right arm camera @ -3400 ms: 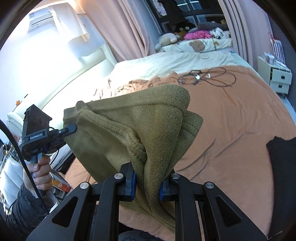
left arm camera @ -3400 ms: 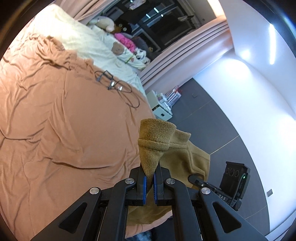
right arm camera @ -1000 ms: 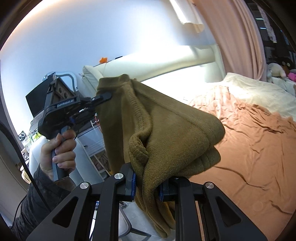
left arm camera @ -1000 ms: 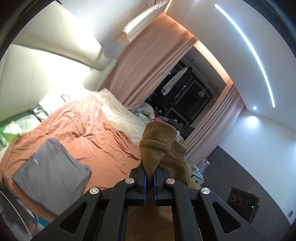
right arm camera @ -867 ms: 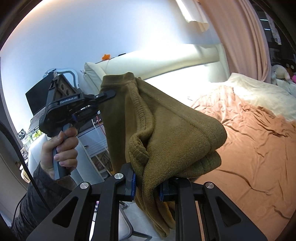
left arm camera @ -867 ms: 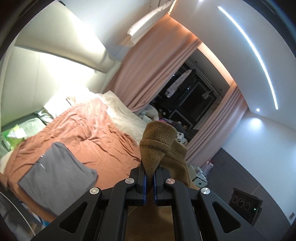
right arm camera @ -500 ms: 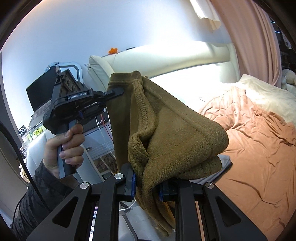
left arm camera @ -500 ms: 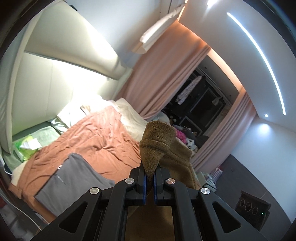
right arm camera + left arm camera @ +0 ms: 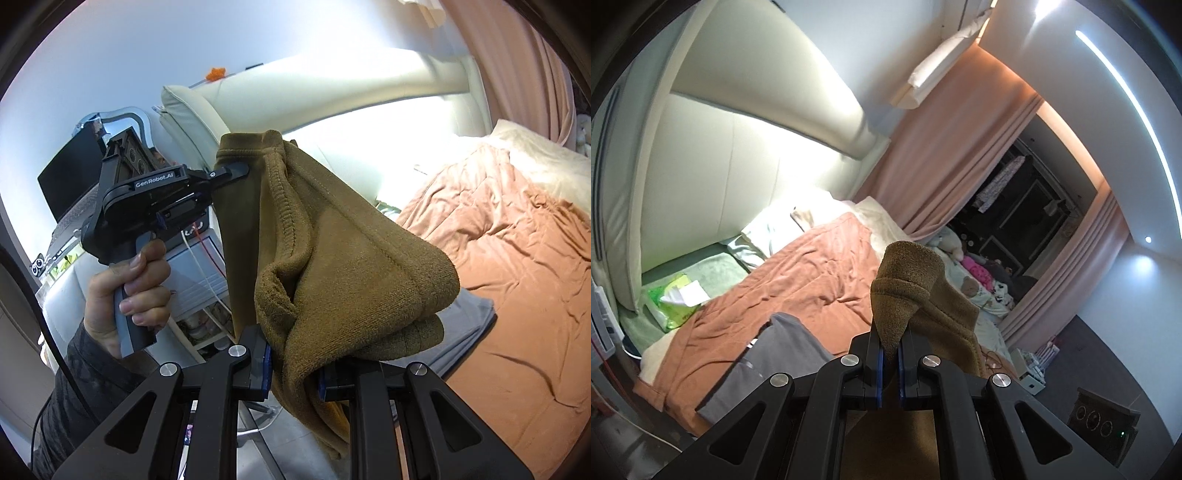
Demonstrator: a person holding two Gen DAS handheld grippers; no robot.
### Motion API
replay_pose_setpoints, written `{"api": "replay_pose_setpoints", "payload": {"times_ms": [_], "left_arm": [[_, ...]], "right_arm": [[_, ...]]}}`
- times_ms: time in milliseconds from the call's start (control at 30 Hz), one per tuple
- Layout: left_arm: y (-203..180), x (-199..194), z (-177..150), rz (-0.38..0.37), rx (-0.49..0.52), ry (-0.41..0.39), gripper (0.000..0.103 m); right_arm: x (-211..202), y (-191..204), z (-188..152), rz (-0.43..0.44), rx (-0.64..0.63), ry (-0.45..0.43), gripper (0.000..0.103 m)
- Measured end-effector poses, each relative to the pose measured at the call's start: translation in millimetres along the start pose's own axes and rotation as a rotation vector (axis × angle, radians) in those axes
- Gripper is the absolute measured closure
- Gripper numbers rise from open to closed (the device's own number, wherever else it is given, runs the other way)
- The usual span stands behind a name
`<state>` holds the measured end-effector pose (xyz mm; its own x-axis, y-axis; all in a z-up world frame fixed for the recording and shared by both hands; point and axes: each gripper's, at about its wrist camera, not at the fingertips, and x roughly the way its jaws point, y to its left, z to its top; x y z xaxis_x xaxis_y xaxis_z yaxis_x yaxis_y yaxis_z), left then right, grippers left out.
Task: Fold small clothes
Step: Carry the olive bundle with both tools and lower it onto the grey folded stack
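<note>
Began at the left. Found the left gripper [image 9: 890, 347] almost shut, with only a thin gap between the blue pads. Pinched one thin corner of the brown fleece garment [image 9: 916, 280] there. Stuck up past the fingertips like a little cone (with the rest dropping under the tool and out of sight). Looked, from the right wrist view, to be gripped by a bare hand [image 9: 129, 291] and held off to the side, away from the bed [image 9: 820, 266].

Moved on to the middle. Hung in the air, that garment, not on the bed at all. Stretched from one gripper across to the other, so ran long from left to right. Sagged in a fat fold near the right end.

Ended at the right. Found the right gripper [image 9: 293, 354] partly open, jaws wider apart than on the left, clamped on a thick bunch of the same fleece. Seemed nearer the bed than the left one.

Lay ahead and below both grippers, the bed, with a folded grey cloth [image 9: 783, 354] at its near edge. Probably called for bringing the garment over the bed and laying it flat beside the grey cloth. Could slip from the thin left pinch on the way.
</note>
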<state>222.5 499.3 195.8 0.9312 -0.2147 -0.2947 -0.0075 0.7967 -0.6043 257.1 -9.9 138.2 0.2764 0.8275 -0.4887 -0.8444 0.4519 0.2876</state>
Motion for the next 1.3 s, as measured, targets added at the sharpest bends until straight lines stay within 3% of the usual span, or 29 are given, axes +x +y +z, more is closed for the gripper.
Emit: {"api": "replay_pose_setpoints", "payload": {"times_ms": [233, 467, 667, 933, 1033, 1100, 1133, 1167, 1200, 1300], "left_arm": [[43, 52, 5, 0.066, -0.038, 0.036, 0.098], [68, 132, 13, 0.136, -0.03, 0.102, 0.098], [90, 203, 3, 0.159, -0.022, 0.17, 0.098], [128, 266, -19, 0.216, -0.036, 0.24, 0.098], [134, 289, -26, 0.282, -0.01, 0.269, 0.098], [141, 310, -36, 0.384, 0.015, 0.311, 0.093], [145, 316, -39, 0.412, 0.014, 0.326, 0.089], [149, 322, -44, 0.448, 0.014, 0.342, 0.087], [153, 325, -48, 0.48, 0.015, 0.35, 0.084], [161, 319, -54, 0.496, -0.011, 0.347, 0.065]], "right_arm": [[37, -37, 9, -0.012, 0.034, 0.05, 0.089], [62, -81, 18, -0.044, 0.058, 0.072, 0.089], [89, -123, 8, -0.057, 0.109, 0.113, 0.089], [129, -166, 6, -0.045, 0.184, 0.156, 0.089], [142, -187, 2, -0.116, 0.218, 0.17, 0.085], [154, -200, -5, -0.212, 0.228, 0.196, 0.079], [161, -212, -10, -0.264, 0.248, 0.22, 0.071], [165, -219, -13, -0.28, 0.267, 0.236, 0.06], [167, -231, -19, -0.29, 0.306, 0.251, 0.056], [161, -248, -29, -0.296, 0.373, 0.257, 0.054]]}}
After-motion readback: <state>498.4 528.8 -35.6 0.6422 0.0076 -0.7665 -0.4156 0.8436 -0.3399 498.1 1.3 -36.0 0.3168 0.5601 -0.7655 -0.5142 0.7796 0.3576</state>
